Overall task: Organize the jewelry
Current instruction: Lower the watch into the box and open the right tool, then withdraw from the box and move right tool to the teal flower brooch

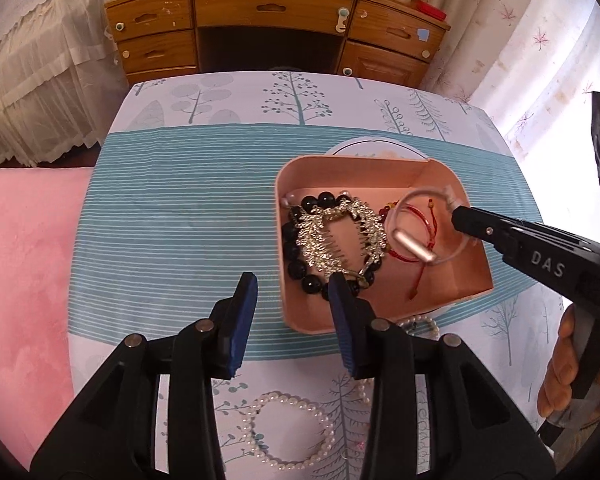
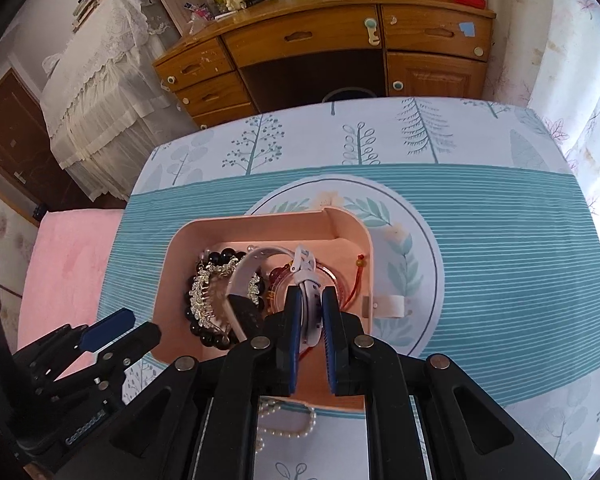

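- Since the wristband (image 2: 244, 268) is a soft, springy strap loop with one hard capsule body (image 1: 414, 246), it should weigh little, flex and swing; the clasp end of the strap is the safe place to take it, not the smooth capsule.
- It hangs inside the pink box (image 1: 384, 159) on the bench (image 1: 180, 220), over the red cord bracelet (image 1: 416, 260), with its strap between the pads of the right hand-held gripper (image 2: 312, 296). The jaws stand narrow about the strap; I cannot tell whether they press it.
- The left hand-held gripper (image 1: 292, 284) is spread and empty, hovering just beside the box's near left corner.
- The pearl bracelet (image 1: 288, 432) lies on the bench outside the box: limp, slippery beads on a thread, best pinched across a short run of the strand.
- The rhinestone hair comb (image 1: 340, 236) is stiff, with thin teeth that could snag cords.
- Count: one box, one wristband, one black bead bracelet (image 1: 296, 268), one hair comb, one red cord bracelet. One pearl loop is plain; more pearls show at the box's near edge (image 1: 420, 324), perhaps a second strand.
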### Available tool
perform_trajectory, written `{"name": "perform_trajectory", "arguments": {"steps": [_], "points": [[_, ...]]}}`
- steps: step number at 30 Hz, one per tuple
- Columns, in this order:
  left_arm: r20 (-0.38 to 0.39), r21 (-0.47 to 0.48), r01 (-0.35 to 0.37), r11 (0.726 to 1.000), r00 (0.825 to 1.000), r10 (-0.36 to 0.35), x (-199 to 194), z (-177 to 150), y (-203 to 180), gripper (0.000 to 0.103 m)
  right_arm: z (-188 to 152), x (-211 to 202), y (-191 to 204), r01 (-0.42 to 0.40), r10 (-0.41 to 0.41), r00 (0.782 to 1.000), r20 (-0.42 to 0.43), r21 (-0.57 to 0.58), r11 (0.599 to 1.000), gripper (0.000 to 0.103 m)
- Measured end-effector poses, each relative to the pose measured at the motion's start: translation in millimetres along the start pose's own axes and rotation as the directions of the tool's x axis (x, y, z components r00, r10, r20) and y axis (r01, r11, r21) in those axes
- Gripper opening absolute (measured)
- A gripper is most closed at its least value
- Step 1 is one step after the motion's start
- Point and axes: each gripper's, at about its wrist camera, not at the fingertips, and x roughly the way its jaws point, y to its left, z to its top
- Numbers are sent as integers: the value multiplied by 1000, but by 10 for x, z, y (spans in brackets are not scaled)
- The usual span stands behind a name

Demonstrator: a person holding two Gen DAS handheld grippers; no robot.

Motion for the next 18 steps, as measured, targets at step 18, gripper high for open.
{"name": "perform_trajectory", "arguments": {"steps": [18], "points": [[-1, -14, -13, 1000, 1000, 13, -402, -494, 234, 34, -761, -578, -87, 31, -28, 999, 17, -151, 988, 31]]}}
